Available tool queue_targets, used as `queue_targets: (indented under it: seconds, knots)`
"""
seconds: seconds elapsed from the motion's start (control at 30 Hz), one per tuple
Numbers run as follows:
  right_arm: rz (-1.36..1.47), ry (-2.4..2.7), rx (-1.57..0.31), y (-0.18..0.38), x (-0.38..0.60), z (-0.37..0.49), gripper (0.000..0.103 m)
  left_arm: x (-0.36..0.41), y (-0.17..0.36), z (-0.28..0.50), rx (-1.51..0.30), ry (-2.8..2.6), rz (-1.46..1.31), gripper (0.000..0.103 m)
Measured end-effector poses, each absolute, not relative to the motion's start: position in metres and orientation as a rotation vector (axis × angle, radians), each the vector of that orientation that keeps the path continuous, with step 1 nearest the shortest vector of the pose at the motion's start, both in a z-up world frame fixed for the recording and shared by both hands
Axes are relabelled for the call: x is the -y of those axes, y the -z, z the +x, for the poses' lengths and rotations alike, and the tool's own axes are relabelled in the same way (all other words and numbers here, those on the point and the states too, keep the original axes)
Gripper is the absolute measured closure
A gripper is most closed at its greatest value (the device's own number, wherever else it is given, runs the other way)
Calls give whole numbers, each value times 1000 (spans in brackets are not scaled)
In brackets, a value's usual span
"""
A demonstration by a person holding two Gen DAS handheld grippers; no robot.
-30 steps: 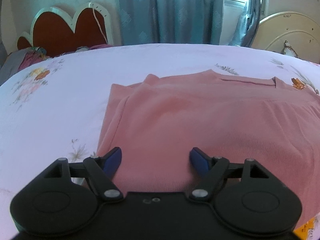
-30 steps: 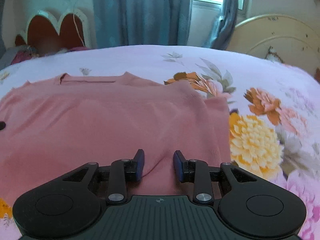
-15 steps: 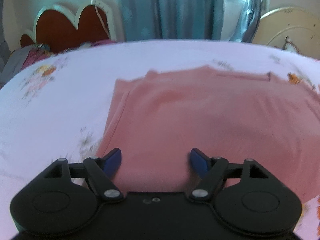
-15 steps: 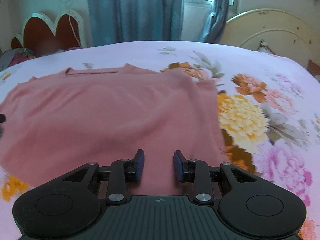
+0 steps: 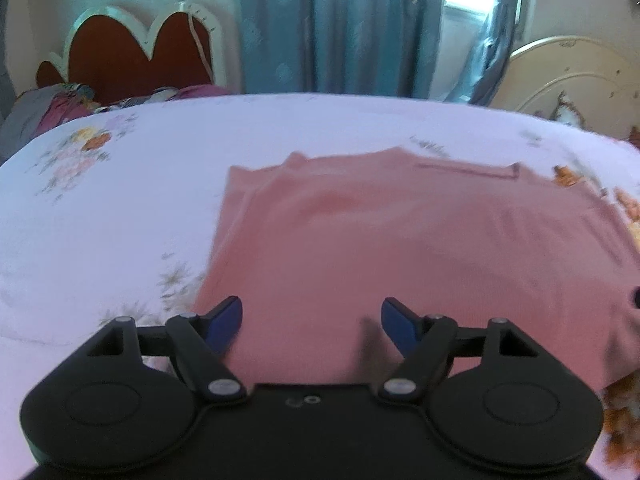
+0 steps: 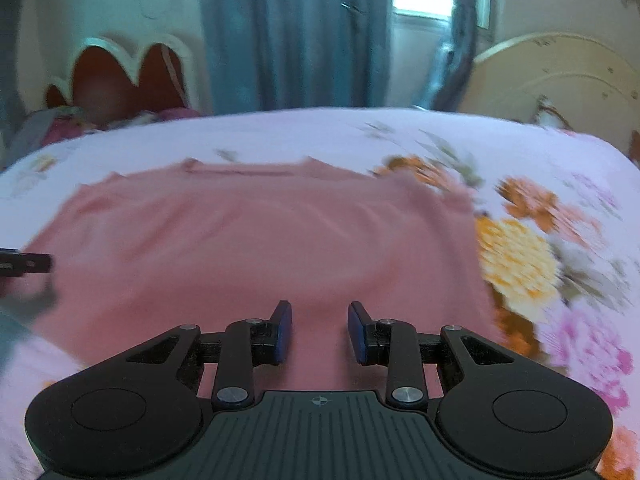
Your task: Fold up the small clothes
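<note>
The left tool [image 5: 312, 320] is spread wide and the right tool [image 6: 319, 330] narrowly, both empty above the pink shirt [image 5: 400, 248] on the bed [image 5: 160, 160].

The left tool [image 5: 311, 322] points forward and downward, its two blue-tipped fingers [image 5: 226, 319] spread wide with nothing between them. The right tool [image 6: 319, 330] tilts down likewise, its fingers [image 6: 282, 330] set closer together yet parted, gripping nothing. At the right view's left edge, part of the left tool shows.
</note>
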State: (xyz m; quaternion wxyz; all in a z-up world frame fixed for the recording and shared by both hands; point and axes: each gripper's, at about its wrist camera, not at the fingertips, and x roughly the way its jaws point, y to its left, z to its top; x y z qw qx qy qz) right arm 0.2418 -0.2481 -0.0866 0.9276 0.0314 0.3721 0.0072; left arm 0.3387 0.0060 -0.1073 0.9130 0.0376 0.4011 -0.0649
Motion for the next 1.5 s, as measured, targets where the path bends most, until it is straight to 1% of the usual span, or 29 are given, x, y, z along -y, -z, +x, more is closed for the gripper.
queue_targets:
  seconds: [0.13,0.27,0.33,0.47,0.63,0.8,0.9,0.93,1.03,1.1,1.17,1.37,1.5]
  knots:
    - [71,-82,-744,84,214,258,72,11,108,338,-812,180,82,27]
    - [57,-109,-766,97,191,273,72,16,127,337,-838,175,122,27]
    - [37,-94,-805,112,190,278,72,11,136,334,-850,166,134,24]
    - [28,-107,-821,128,205,264,72,1,141,326,-840,181,149,23]
    - [12,-17,-824,127,237,233,72,-14,139,321,-847,169,140,23]
    - [85,161,-835,131,294,212,72,-25,140,319,-856,167,129,23]
    - [78,164,-853,126,298,212,72,-24,138,320,-865,159,123,24]
    - [60,167,-854,123,295,213,72,-25,136,320,-877,154,108,25]
    - [93,131,-822,112,284,212,72,-29,127,320,-908,147,41,25]
    - [95,94,-801,106,270,213,72,-33,121,319,-922,150,2,22]
    - [87,52,-790,99,254,217,72,-35,117,317,-946,153,-30,15]
    - [106,-43,-774,88,218,233,72,-51,112,310,-1021,160,-184,11]
    - [100,-85,-770,86,200,245,72,-73,123,303,-1075,155,-365,10]
